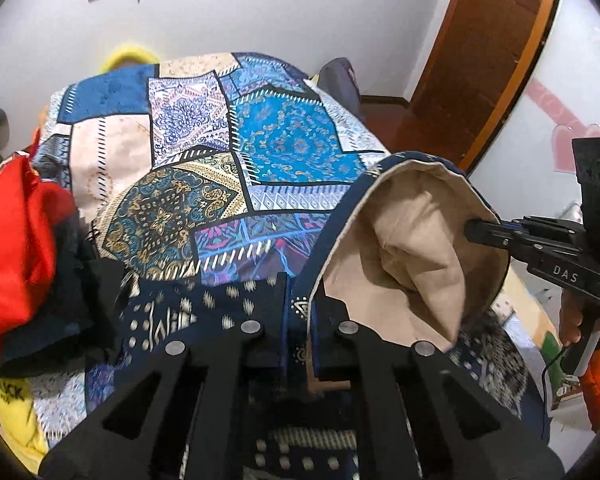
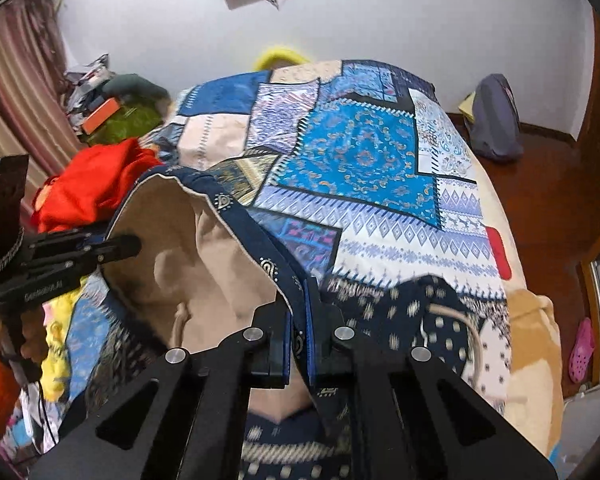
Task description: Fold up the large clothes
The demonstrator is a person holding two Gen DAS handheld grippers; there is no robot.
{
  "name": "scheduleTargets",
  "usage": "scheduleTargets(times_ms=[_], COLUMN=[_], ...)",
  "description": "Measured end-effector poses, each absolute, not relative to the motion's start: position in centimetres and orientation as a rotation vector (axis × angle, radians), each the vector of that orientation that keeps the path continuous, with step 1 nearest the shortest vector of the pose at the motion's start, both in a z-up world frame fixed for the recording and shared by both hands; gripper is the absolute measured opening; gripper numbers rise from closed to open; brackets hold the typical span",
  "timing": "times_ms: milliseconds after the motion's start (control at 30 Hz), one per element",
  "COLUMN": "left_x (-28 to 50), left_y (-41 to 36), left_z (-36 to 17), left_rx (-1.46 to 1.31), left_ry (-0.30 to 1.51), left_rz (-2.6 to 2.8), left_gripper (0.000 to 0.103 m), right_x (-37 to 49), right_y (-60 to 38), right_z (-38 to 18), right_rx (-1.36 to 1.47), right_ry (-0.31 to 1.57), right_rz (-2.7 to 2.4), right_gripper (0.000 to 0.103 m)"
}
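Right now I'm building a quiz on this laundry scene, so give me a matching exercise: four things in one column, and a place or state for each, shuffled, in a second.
Things:
1. navy patterned garment
2. red clothing
3. patchwork bedspread
4. pink clog

Place or state:
A. on the wooden floor beside the bed
B. spread flat over the bed
C. bunched in a heap at the bed's left side
D. edge pinched in both the left tongs and right tongs, beige lining showing

Pairs: 1-D, 2-C, 3-B, 4-A
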State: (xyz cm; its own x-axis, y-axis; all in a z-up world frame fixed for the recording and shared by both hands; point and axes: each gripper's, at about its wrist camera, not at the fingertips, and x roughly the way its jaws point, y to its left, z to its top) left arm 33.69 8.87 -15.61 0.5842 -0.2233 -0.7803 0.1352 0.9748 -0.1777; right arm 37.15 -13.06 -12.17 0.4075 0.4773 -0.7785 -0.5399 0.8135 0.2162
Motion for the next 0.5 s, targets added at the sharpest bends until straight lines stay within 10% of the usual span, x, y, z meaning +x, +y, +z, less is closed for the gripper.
scheduleTargets(times_ms=[500], left_x=[22.2], left_y=[7.8], left_z=[-17.8], left_rx=[-0.049], left_ry=[1.044], left_rz=[-0.248], left_gripper=[0.01], right_x=[27.6], right_y=[-15.4], right_z=[-13.2], right_rx=[-0.181], right_ry=[1.055], right_rz=[0.698], right_gripper=[0.01])
